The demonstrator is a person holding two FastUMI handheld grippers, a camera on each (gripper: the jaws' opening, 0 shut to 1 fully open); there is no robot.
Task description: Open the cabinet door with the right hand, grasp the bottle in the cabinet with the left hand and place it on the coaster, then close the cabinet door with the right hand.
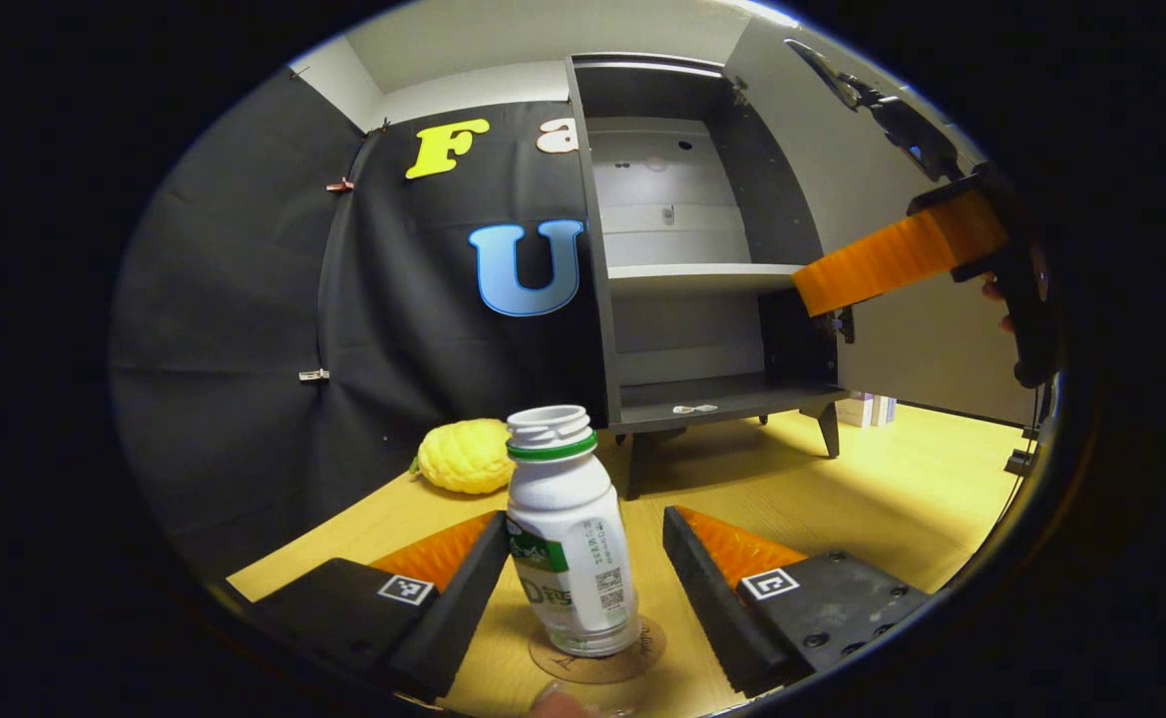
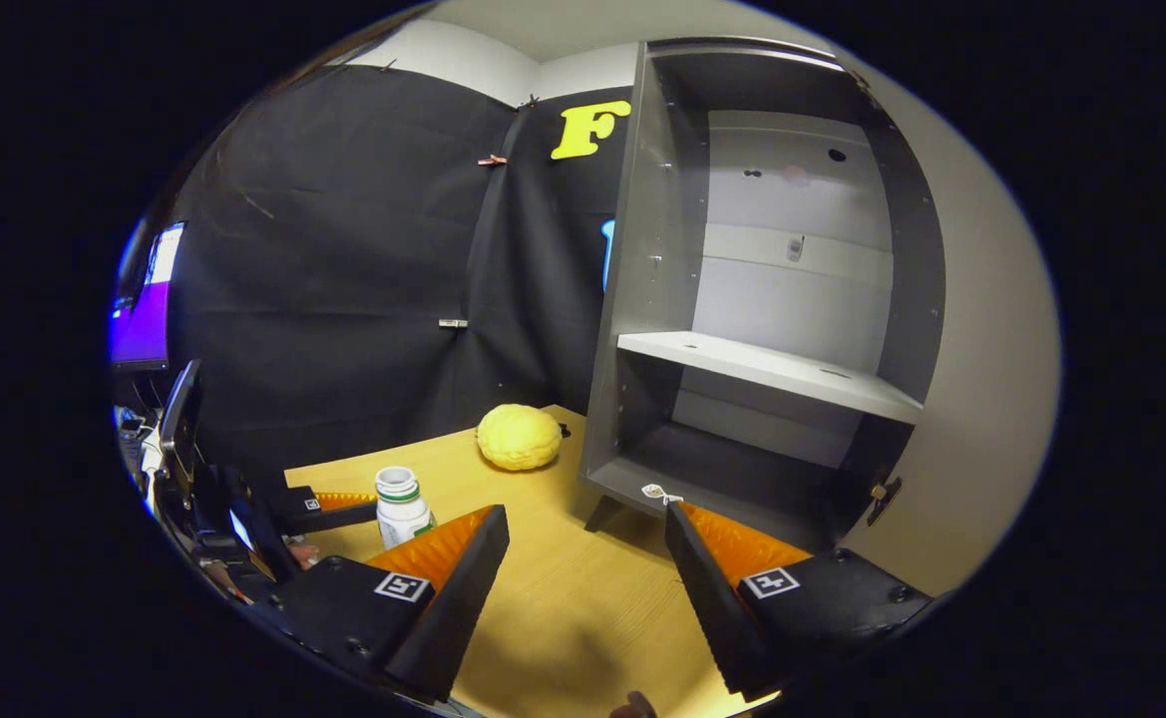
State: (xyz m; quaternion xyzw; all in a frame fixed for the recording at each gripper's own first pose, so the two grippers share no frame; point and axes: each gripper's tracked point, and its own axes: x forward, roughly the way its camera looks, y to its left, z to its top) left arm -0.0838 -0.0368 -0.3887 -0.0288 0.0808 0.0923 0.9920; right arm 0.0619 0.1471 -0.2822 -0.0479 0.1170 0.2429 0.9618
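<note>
So the bottle (image 1: 571, 534) sits on the coaster (image 1: 597, 658), left gripper (image 1: 583, 573) fingers wide around it. Next, the wide-open right gripper (image 2: 587, 588) should probably close the cabinet door (image 1: 902, 339).

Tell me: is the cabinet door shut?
No, in the right gripper view the cabinet stands open, its shelf and bare inside showing, the door swung aside.
</note>
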